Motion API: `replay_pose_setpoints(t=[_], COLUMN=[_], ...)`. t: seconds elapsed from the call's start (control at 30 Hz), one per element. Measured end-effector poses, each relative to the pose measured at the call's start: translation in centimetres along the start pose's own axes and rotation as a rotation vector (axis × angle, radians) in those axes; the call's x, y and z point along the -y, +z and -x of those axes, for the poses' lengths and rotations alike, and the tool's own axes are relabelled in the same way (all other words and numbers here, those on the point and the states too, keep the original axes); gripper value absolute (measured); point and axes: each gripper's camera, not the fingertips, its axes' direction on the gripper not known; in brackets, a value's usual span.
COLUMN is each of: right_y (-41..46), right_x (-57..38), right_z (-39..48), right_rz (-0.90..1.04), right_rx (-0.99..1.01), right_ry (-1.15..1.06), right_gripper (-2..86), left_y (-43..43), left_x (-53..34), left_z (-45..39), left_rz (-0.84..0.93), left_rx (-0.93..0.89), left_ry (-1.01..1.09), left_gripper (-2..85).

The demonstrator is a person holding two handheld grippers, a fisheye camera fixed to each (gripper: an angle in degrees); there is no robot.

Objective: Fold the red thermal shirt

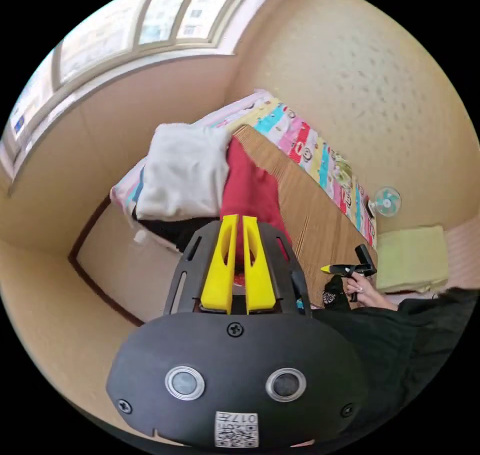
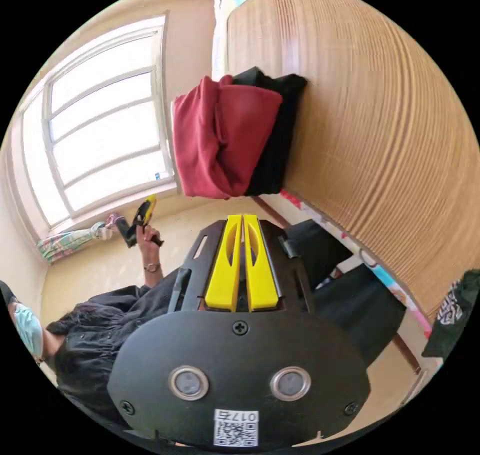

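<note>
Red thermal shirt [image 2: 225, 140], folded into a thick soft bundle, is lying on top of a black garment [image 2: 277, 135] at the edge of a ribbed tan woven mat [image 2: 380, 140] in the right gripper view. In the left gripper view the same red thermal shirt [image 1: 250, 187] is resting on the mat [image 1: 310, 220], just beside a folded white cloth [image 1: 182, 172] on its left, with dark clothing beneath both.

Left gripper [image 1: 239, 221], with yellow jaws on a black frame, is hanging near the shirt's near edge; its jaws are standing nearly together with a thin gap, and it is not clear whether they are touching the fabric. Right gripper [image 2: 242, 218] is hovering apart from the shirt, its yellow jaws pressed together on nothing.

Colourful patterned bedding [image 1: 320, 150] is running along the far side of the mat. A person in black clothing [image 2: 95, 325] is holding each gripper by hand. A small round fan [image 1: 387, 201] is standing by the beige wall, and a large bright window [image 2: 100, 130] is filling the left of the right gripper view.
</note>
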Motion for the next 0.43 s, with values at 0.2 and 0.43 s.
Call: replay_pose_setpoints(t=[0.2,0.43], right_y=[-10.2,-14.8], right_x=[-11.4,-22.3], right_z=[-11.6,-23.8], right_rz=[-0.222,-0.434], right_rx=[-0.604,-0.409], right_ry=[0.319,0.678], right_gripper=[5.6,9.2], left_y=[0.4,7.9], left_x=[0.5,-2.0], left_z=[-22.7,-36.7], left_rz=[-0.378,-0.185], left_rx=[0.200,-0.396], left_ry=[0.471,0.475], left_gripper=[-0.5,-0.5])
